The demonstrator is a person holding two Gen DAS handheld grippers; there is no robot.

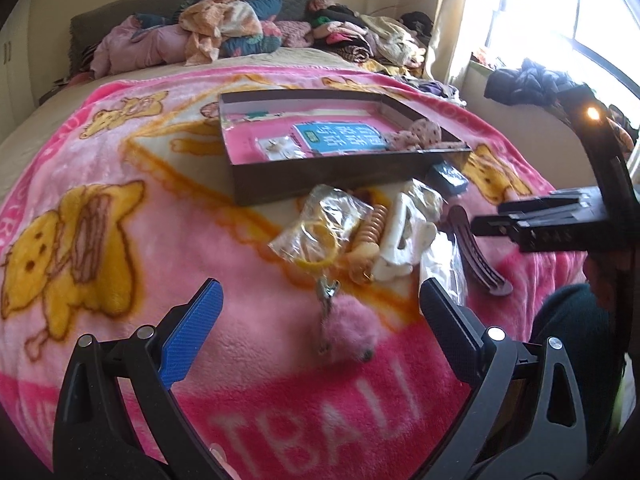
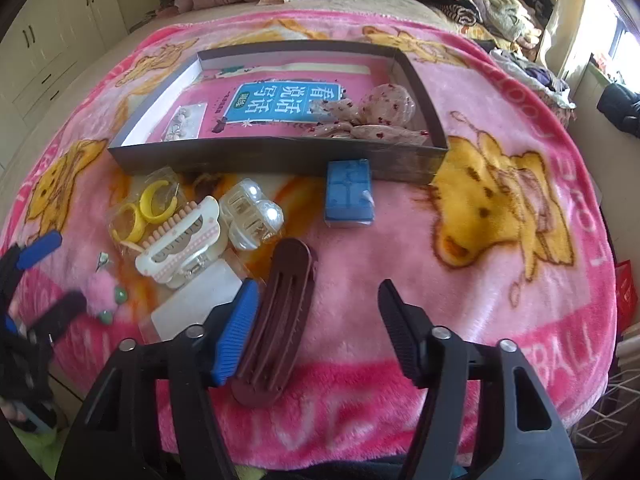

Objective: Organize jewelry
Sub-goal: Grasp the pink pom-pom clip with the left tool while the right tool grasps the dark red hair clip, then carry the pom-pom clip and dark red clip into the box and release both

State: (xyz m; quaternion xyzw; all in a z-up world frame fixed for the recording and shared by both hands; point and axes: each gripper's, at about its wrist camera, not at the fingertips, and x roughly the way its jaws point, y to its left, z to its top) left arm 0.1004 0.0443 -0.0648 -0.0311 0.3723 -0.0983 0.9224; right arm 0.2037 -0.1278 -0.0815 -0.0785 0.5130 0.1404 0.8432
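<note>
A dark shallow box (image 1: 320,184) (image 2: 260,158) lies on the pink blanket, holding a pink book, an earring card (image 2: 182,122) and a floral scrunchie (image 2: 376,114). In front lie bagged yellow hoop earrings (image 2: 154,202) (image 1: 320,228), a white claw clip (image 2: 184,240) (image 1: 396,236), a clear claw clip (image 2: 252,214), a blue case (image 2: 349,196) and a maroon hair clip (image 2: 276,320) (image 1: 476,252). My left gripper (image 1: 316,308) is open around a pink pom-pom clip (image 1: 348,332) (image 2: 102,288). My right gripper (image 2: 316,312) is open, the maroon clip between its fingers.
Piles of clothes and pillows (image 1: 224,28) lie at the head of the bed. A bright window (image 1: 560,20) is at the right, cupboards (image 2: 48,40) at the left. The right gripper's body (image 1: 560,220) shows at the right in the left wrist view.
</note>
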